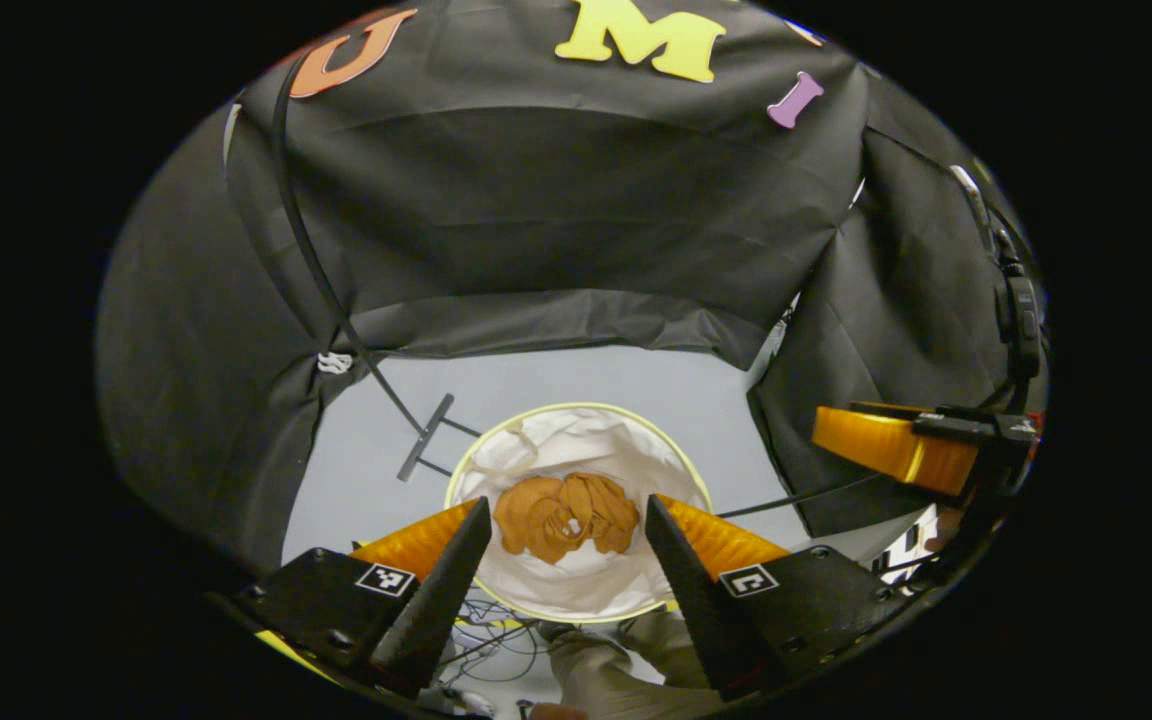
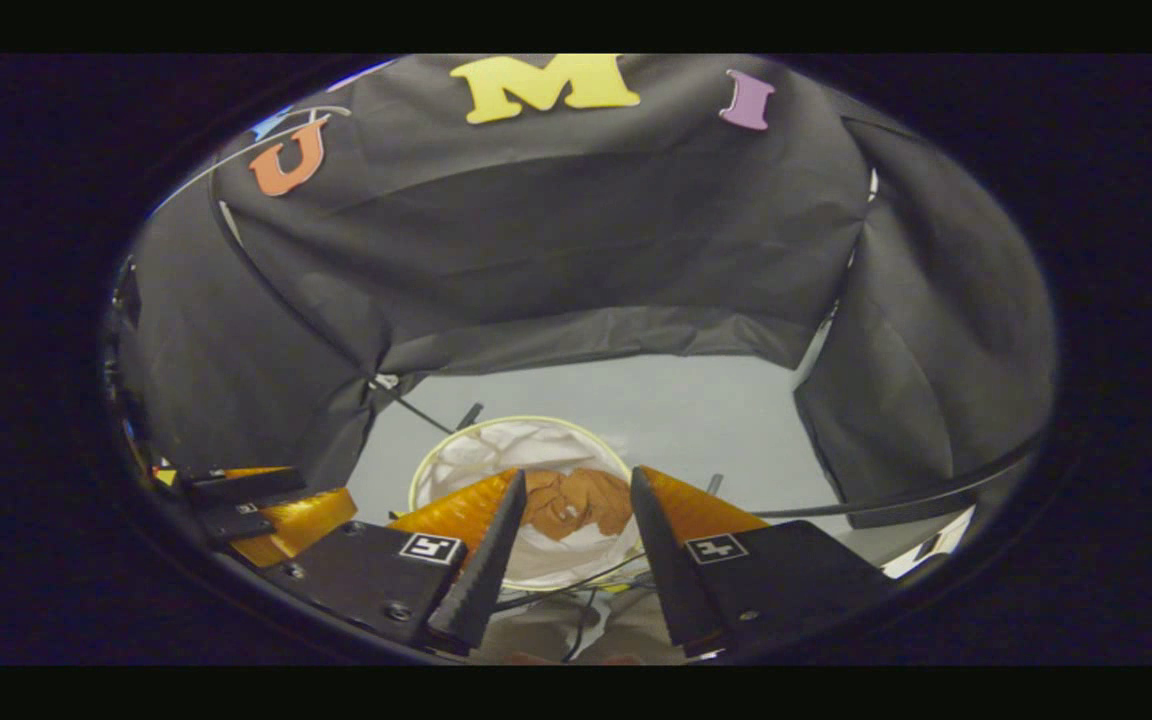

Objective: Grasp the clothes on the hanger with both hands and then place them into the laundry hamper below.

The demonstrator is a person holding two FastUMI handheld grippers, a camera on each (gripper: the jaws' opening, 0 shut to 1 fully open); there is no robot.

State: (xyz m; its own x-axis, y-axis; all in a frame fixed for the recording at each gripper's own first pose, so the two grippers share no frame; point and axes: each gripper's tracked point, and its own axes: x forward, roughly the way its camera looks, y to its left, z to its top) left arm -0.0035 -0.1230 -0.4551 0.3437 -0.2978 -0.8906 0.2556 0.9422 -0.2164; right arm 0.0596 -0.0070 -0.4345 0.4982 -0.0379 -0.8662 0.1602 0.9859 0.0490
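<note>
Right, nearest in the left gripper view, the left gripper (image 1: 568,530) hangs with its fingers spread wide, holding nothing. Straight below the gap, the clothes (image 1: 566,515) lie crumpled in the hamper (image 1: 576,590), a round white-lined tub with a pale rim on the grey floor (image 1: 586,375). Off to the side, the right gripper (image 1: 896,440) hovers level with it. In the right gripper view, the right gripper (image 2: 568,510) is also parted and empty, clothes (image 2: 576,503) showing between its fingers, down in the hamper (image 2: 496,445). The left gripper (image 2: 256,505) sits alongside. Beyond, the booth wall (image 1: 576,220).
</note>
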